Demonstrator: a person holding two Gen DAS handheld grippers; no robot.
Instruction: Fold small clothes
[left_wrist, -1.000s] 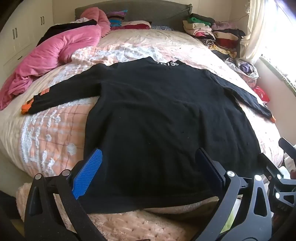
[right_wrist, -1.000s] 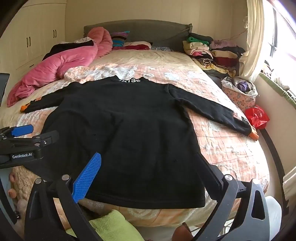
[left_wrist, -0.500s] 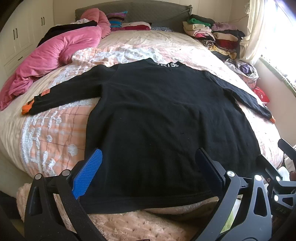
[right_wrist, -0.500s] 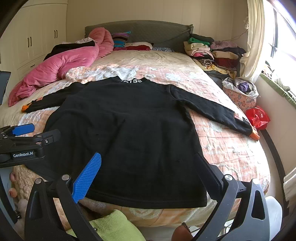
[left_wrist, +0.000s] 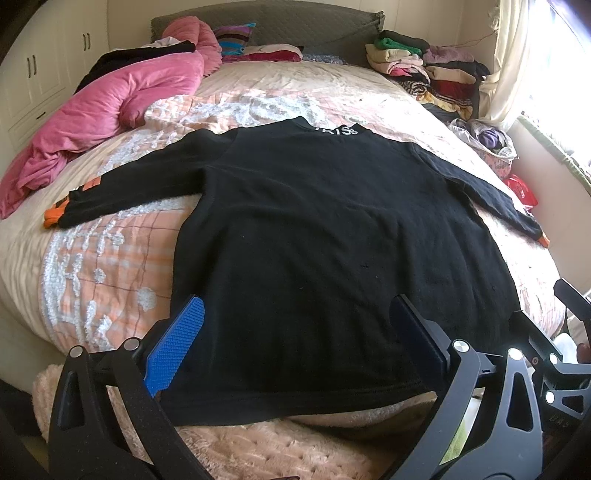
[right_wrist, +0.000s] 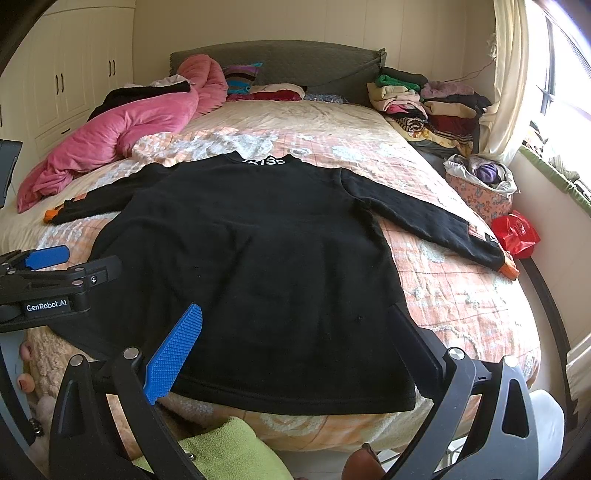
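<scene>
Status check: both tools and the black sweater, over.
Left tool open, empty. Right tool open, empty. Black sweater flat on bed, sleeves spread, unfolded. Nothing lying on it.

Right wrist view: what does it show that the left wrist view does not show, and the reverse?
Only the right wrist view shows the left gripper from the side with its GenRobot.AI label, a green towel at the bed's foot, and the patch on the right sleeve.

Only the left wrist view shows the orange patch on the left sleeve.

Both show the black sweater spread flat on the bed, the pink duvet, and open gripper jaws holding nothing.
</scene>
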